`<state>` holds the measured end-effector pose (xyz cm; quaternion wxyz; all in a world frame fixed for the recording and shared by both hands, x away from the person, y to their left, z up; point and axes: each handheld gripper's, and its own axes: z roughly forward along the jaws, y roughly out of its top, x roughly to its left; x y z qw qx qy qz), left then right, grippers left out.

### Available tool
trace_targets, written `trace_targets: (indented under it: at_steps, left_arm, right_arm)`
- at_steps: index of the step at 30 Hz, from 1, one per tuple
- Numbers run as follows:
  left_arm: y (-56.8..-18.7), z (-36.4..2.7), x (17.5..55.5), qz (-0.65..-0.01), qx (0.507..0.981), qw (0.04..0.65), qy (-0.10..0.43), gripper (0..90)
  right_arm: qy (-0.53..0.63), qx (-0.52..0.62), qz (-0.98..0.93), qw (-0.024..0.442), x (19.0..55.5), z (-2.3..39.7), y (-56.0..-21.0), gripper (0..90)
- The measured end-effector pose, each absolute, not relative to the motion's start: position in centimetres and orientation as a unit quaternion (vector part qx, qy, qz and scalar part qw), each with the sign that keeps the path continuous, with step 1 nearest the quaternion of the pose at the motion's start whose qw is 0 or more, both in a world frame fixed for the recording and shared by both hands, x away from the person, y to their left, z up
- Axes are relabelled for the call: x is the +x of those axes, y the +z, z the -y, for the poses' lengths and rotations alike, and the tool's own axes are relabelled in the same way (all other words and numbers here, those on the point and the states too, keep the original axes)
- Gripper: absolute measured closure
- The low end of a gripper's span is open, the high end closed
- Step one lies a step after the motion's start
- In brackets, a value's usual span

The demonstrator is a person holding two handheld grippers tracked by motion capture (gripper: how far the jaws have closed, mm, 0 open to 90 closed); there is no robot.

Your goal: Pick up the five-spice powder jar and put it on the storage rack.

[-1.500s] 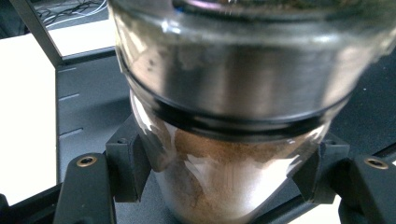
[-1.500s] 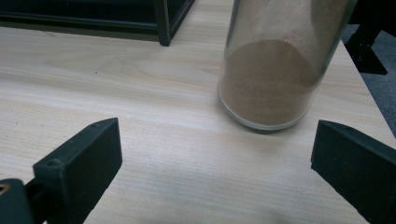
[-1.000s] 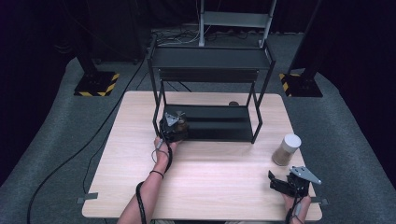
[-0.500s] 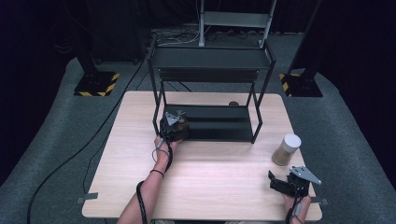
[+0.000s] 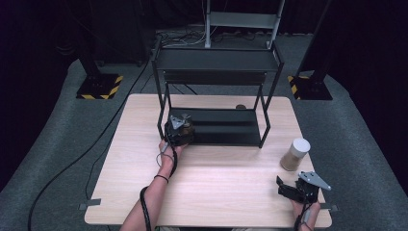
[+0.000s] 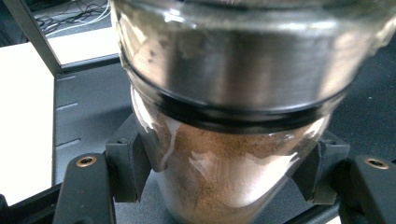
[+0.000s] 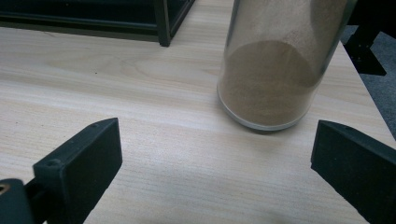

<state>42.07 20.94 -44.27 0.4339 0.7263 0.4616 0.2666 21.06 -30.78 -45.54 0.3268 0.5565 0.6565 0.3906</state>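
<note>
My left gripper (image 6: 219, 186) was clamped on a jar (image 6: 224, 140) of brown powder, at the left end of the rack's lower shelf (image 5: 226, 130). The glass was slick and the pads (image 6: 128, 165) sat low on it, so I judged it could tip or slide on release. Over at the table's right edge, my right gripper (image 7: 215, 172) stood wide and empty before the second jar (image 7: 275, 70); a crooked approach could knock it off the table (image 5: 221, 178).

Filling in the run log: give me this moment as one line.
left tool: shut on jar at shelf rack | right tool: open, before second jar | table
</note>
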Motion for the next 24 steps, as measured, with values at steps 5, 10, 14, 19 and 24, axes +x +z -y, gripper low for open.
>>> trace_targets:
  at_steps: [5,10,14,19,24]
  left_arm:
    - [-43.6,-20.8,42.4,-0.463,0.735,0.421,0.26,30.1]
    - [-42.4,-20.3,42.9,-0.463,0.754,0.395,0.25,20.0]
    - [-41.8,-20.2,43.1,-0.462,0.763,0.383,0.24,12.8]
    - [-40.5,-19.9,42.9,-0.451,0.78,0.367,0.232,5.9]
    - [-39.5,-19.6,42.7,-0.45,0.791,0.348,0.225,2.9]
  right_arm:
    - [0.391,0.557,-0.656,0.327,21.1,30.8,-45.5,0.7]
    - [0.39,0.556,-0.657,0.327,21.1,30.8,-45.5,0.7]
    - [0.39,0.556,-0.657,0.327,21.1,30.8,-45.5,0.7]
    - [0.39,0.556,-0.658,0.327,21.1,30.8,-45.5,0.7]
    - [0.39,0.556,-0.658,0.326,21.1,30.8,-45.5,0.7]
